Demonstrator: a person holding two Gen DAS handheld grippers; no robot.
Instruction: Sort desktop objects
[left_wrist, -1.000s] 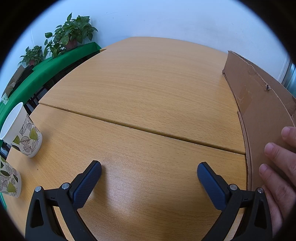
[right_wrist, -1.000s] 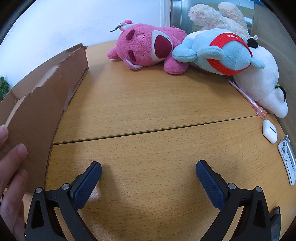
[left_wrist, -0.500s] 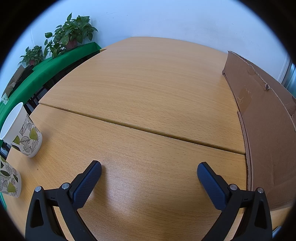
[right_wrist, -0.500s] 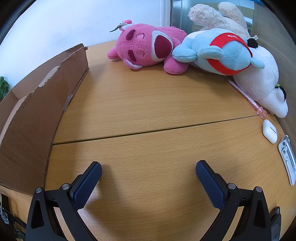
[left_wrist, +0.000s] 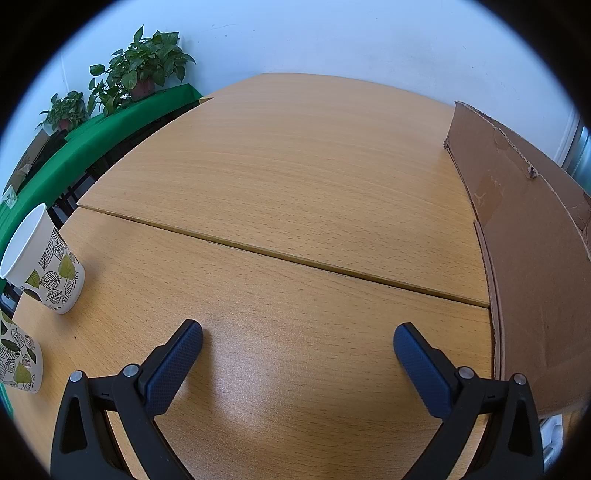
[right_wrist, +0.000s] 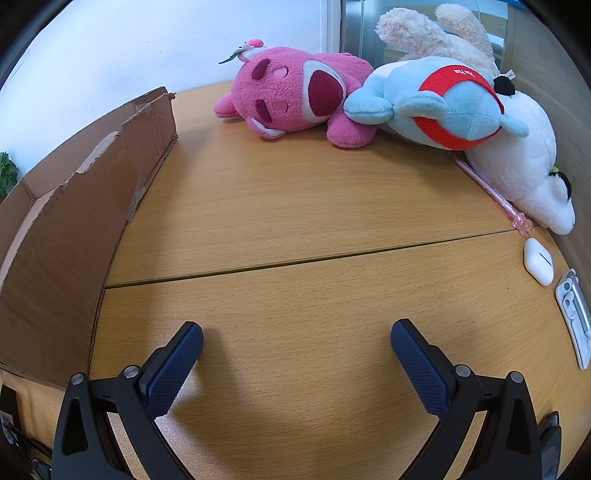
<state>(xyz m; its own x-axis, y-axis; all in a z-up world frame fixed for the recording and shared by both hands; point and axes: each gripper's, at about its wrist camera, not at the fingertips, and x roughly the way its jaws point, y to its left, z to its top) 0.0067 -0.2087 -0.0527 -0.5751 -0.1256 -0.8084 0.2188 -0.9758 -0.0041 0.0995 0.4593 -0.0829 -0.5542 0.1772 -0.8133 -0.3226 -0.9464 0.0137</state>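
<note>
My left gripper (left_wrist: 297, 338) is open and empty over the wooden table (left_wrist: 295, 184). Two leaf-print paper cups stand at its left: one upright (left_wrist: 44, 262), another (left_wrist: 18, 358) nearer. A cardboard box (left_wrist: 535, 266) stands at its right. My right gripper (right_wrist: 297, 338) is open and empty; the same box (right_wrist: 74, 229) is at its left. Far across lie a pink plush (right_wrist: 295, 96), a blue plush (right_wrist: 436, 103) and a white plush (right_wrist: 517, 162). A pink pen (right_wrist: 495, 192), a white earbud case (right_wrist: 539, 260) and a white clip-like object (right_wrist: 576, 314) lie at the right.
Potted plants (left_wrist: 144, 70) stand on a green-covered bench (left_wrist: 92, 140) beyond the table's left edge. A cream plush (right_wrist: 436, 33) lies behind the blue one. A seam (right_wrist: 295, 258) runs across the table. A wall panel (right_wrist: 569, 110) borders the right side.
The hand that rested on the cardboard box one second ago has gone. Neither gripper has moved.
</note>
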